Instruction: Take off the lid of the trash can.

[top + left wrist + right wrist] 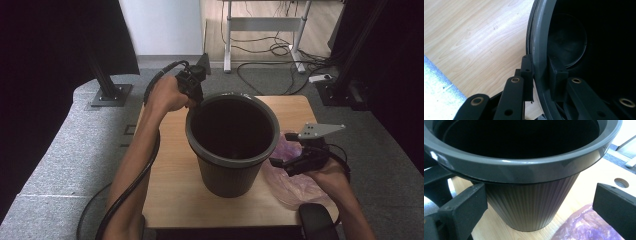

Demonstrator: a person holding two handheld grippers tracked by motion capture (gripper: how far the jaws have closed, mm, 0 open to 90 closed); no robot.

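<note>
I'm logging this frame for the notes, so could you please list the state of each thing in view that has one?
Bin: upright on the table, open-topped, nothing visible in its dark inside.
Left claw: shut on the bin's rim, one jaw outside and one inside.
Right claw: open, jaws apart beside the bin's ribbed wall.
Purple plastic bag: crumpled, lying flat on the table beside the bin.

- Left gripper (pixel 192 87): held by the left hand (pixel 165 95), forearm extended forward; jaws closed on the bin rim (pixel 537 57), one jaw each side.
- Right gripper (pixel 295 162): held low in the right hand (pixel 327 172), jaws spread apart, empty.
</note>
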